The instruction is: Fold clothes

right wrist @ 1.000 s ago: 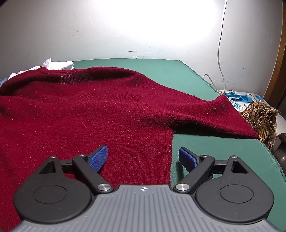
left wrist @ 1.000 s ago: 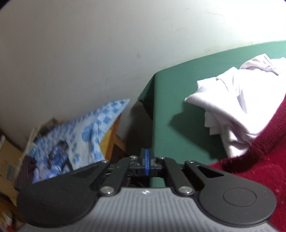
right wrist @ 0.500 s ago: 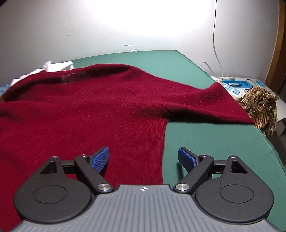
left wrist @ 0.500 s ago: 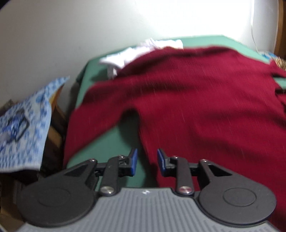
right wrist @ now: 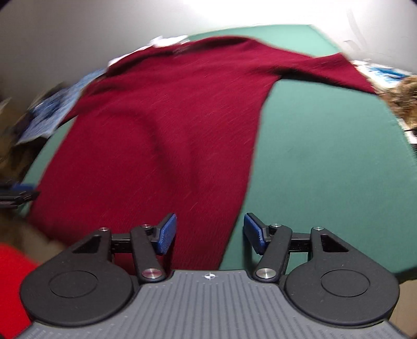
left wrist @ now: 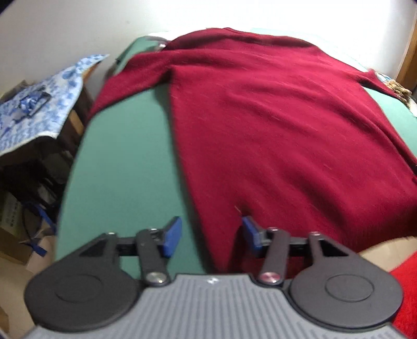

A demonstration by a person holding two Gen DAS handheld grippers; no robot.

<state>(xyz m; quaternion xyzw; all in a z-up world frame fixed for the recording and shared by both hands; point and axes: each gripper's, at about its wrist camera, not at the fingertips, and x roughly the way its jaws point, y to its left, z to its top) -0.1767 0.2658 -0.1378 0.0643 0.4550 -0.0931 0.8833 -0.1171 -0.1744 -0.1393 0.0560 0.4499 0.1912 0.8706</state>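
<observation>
Left gripper [left wrist: 211,236]: jaws opening, blue ribbed pads spread apart. The left side edge of the dark red sweater [left wrist: 273,125], near the hem, lies in the gap below them; pads not pressing on it. Left pad over bare green cloth, right pad over the knit.

Right gripper [right wrist: 209,233]: jaws closing, pads not yet together. The sweater's right side edge [right wrist: 166,135] runs through the gap below; no pinch visible. Left pad over red knit, right pad over green.

In the right wrist view the left gripper's tips [right wrist: 19,191] show at 9 o'clock, at the sweater's far corner.

Sweater: spread flat, front up, collar toward 12 o'clock, one sleeve out toward 10 o'clock in the left view, the other toward 1–2 o'clock in the right view. Fine knit, a few soft ridges down the body. Both views motion-blurred.

Surface: table [left wrist: 122,161] under smooth matte green cloth, rounded by the lens. White garment [right wrist: 166,41] bunched at 11–12 o'clock behind the collar.

Room: plain pale wall [left wrist: 78,23] behind. Blue-and-white patterned cloth [left wrist: 44,101] over clutter at 9–10 o'clock off the table's left edge. Brown striped fabric [right wrist: 401,101] at 2–3 o'clock off the right edge. Bright red fabric [left wrist: 406,286] at lower right, nearest the camera.
</observation>
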